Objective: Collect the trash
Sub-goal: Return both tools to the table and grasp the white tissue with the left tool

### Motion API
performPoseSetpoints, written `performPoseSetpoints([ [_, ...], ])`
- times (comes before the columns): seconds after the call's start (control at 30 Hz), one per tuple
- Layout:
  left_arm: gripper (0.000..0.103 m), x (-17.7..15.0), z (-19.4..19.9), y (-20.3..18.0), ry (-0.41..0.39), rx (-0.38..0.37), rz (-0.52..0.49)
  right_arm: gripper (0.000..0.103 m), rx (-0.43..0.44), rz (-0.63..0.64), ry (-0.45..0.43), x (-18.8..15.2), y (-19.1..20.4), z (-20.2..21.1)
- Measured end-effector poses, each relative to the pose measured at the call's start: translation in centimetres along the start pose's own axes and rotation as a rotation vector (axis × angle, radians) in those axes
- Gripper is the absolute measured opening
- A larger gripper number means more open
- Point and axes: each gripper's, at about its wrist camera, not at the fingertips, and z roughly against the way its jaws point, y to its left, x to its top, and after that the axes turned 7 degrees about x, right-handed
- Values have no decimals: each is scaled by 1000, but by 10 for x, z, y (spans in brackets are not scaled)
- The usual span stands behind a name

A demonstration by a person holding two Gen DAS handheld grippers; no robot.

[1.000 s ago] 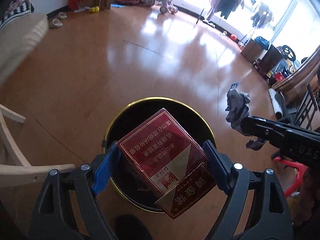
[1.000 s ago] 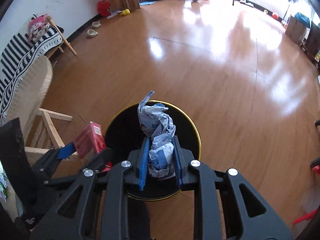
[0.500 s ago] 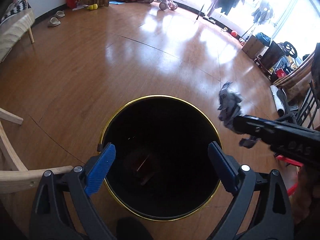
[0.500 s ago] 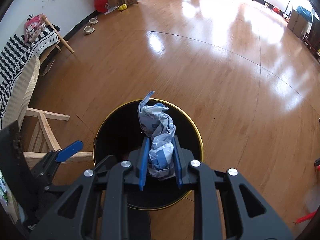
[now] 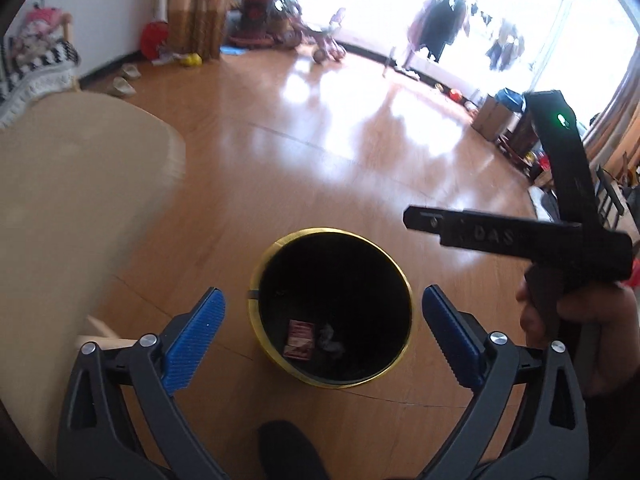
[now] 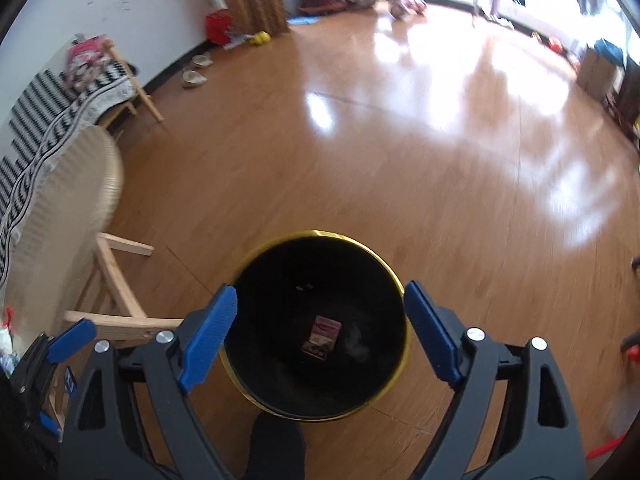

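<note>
With your left gripper (image 5: 322, 330) and right gripper (image 6: 320, 336) just spread wide and empty, red box (image 6: 322, 338) and crumpled paper (image 5: 330, 340) lying in the bin (image 5: 256, 280), swing carelessly and you risk toppling it.

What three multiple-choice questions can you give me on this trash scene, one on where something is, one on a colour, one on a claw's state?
1. Where is the red packet?
A. on the floor beside the bin
B. at the bottom of the black bin
C. in the left claw

2. What colour is the bin's rim?
A. gold
B. white
C. green

3. How does the right claw stand?
A. shut on crumpled paper
B. shut on nothing
C. open and empty

Answers: 1 B, both wrist views show it lying inside. 2 A, a gold ring edges the opening. 3 C, its blue pads stand wide apart with nothing between them.
</note>
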Motion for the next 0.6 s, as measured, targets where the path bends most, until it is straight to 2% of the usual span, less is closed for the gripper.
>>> performPoseSetpoints([
  [0.07, 97, -5, 33, 22, -36, 68, 6, 86, 46, 67, -21, 7, 40, 12],
  [0.17, 97, -16, 77, 67, -75, 183, 44, 86, 143, 202, -43, 10, 122, 27],
  [0.27, 97, -39, 128, 130, -85, 312, 159, 87, 255, 327, -41, 1, 210, 36],
  [0.43, 97, -98, 209, 229, -87, 518, 373, 87, 429, 506, 4, -38, 356, 36],
  [0.47, 97, -118, 231, 253, -83, 573, 423, 87, 452, 525, 16, -46, 378, 35],
  [0.6, 97, -169, 288, 311, -71, 711, 565, 87, 529, 611, 69, -87, 455, 26],
])
